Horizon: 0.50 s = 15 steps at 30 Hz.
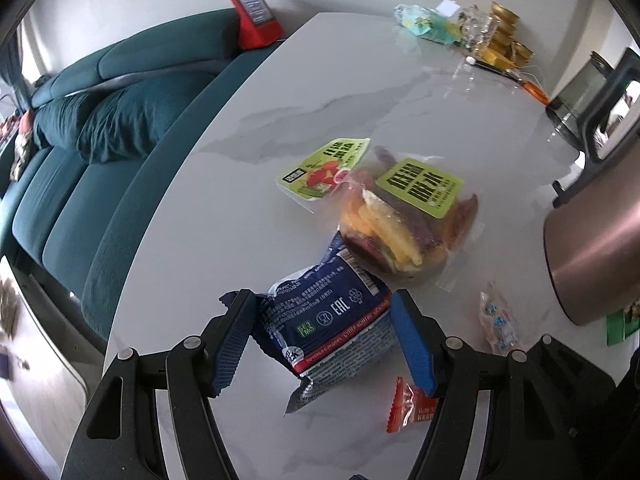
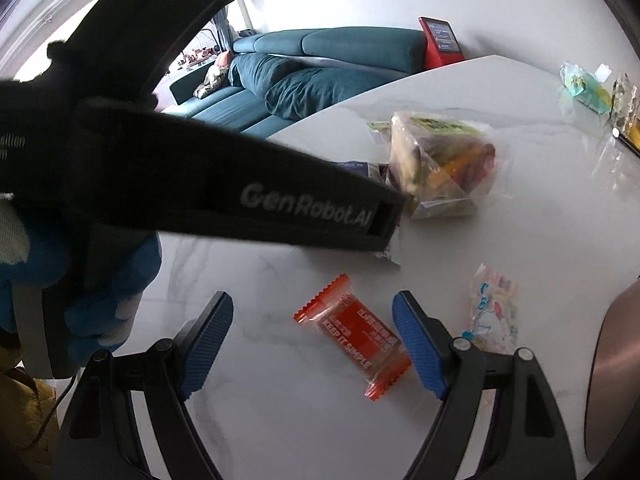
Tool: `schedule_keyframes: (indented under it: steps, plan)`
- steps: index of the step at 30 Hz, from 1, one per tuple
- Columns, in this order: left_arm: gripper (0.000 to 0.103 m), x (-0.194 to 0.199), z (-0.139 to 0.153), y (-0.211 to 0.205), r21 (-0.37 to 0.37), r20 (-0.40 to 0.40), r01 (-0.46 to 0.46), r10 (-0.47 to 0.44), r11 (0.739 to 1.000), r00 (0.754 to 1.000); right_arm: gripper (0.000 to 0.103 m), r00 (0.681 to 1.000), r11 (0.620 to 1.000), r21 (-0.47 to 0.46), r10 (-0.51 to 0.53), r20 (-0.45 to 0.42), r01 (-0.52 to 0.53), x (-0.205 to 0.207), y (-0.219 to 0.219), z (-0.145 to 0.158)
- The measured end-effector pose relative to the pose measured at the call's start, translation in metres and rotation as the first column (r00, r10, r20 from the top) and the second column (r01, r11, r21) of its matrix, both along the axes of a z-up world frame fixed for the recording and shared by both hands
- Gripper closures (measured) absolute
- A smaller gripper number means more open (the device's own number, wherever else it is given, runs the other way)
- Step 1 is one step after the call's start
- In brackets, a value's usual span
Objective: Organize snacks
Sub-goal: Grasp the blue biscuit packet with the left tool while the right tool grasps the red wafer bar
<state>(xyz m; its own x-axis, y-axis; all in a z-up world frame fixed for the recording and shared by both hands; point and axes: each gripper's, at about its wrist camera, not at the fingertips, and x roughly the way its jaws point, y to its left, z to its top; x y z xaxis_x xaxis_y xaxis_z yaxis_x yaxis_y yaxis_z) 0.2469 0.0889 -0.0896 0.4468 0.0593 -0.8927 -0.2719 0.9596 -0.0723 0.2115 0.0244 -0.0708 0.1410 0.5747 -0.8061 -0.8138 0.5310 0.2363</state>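
In the left wrist view my left gripper [image 1: 322,340] is open, its blue pads on either side of a dark blue snack packet [image 1: 324,316] lying on the white marble table [image 1: 248,208]. Beyond it lie a clear bag of colourful dried snacks [image 1: 404,220] with a green label and a flat green packet [image 1: 320,168]. In the right wrist view my right gripper [image 2: 312,344] is open around a small orange wrapped bar [image 2: 356,336] on the table. The orange bar also shows in the left wrist view [image 1: 408,404]. A small clear candy packet [image 2: 492,312] lies to the right.
A copper-coloured container [image 1: 596,240] stands at the right. Far on the table are gold tins [image 1: 508,28] and more packets [image 1: 420,20]. A teal sofa [image 1: 100,140] runs along the table's left edge, with a red device [image 1: 256,16] behind it. The left gripper's body [image 2: 240,192] crosses the right wrist view.
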Motion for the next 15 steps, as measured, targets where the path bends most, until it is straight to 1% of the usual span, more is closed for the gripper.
schedule_keyframes:
  steps: [5, 14, 15]
  plan:
    - [0.039, 0.0018, -0.0016, -0.0028, 0.011, -0.002, -0.017, 0.017, 1.0, 1.0, 0.0, 1.0, 1.0, -0.013, 0.001, -0.005, -0.001, 0.003, -0.0003, -0.0053]
    - [0.036, 0.0052, -0.0071, -0.0034, 0.014, -0.01, -0.031, 0.031, 0.999, 0.999, 0.0, 1.0, 0.999, -0.045, 0.015, 0.013, -0.014, -0.0037, 0.0028, -0.0044]
    - [0.036, 0.0053, -0.0075, -0.0033, 0.014, -0.01, -0.032, 0.032, 0.999, 0.999, 0.001, 1.0, 0.999, -0.048, 0.012, 0.016, -0.011, -0.0042, 0.0028, -0.0042]
